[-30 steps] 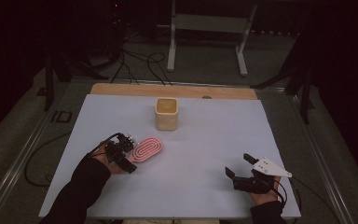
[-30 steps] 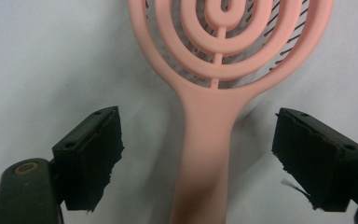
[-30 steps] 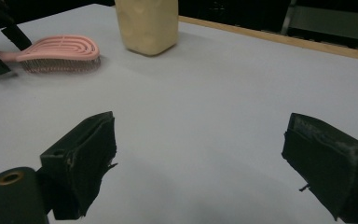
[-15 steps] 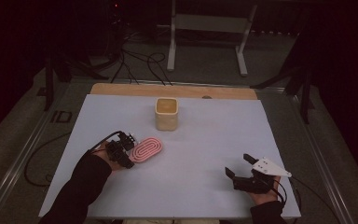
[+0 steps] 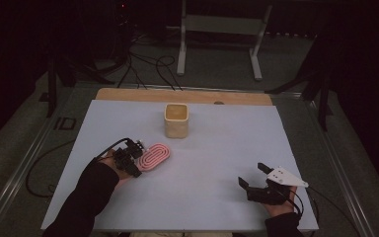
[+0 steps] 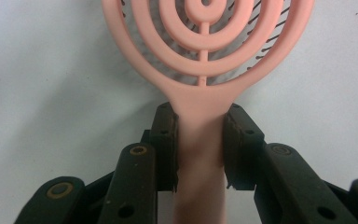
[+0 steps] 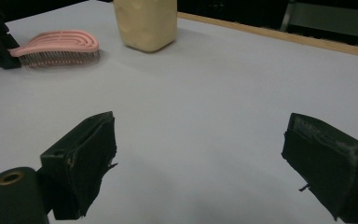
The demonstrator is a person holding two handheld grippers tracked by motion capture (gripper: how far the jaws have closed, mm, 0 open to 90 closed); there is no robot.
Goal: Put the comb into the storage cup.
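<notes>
My left gripper (image 6: 200, 140) has just been closing and now pinches the pink brush (image 5: 154, 155) by its handle, left of centre in the high view. Right gripper (image 5: 254, 177) sits spread, lower right. I'd lift slowly, keeping the handle square between the pads

Hairbrush (image 5: 154, 155) lies on tabletop (image 5: 217, 153), left of centre; cup (image 5: 176, 120) stands behind it, near far edge. Left tongs (image 5: 137, 159) at brush handle; right tongs (image 5: 254, 176) well apart, near right corner.

Left claw (image 6: 199, 140) jaws just closing, pads pressing; right claw (image 7: 200, 163) jaws wide apart.
</notes>
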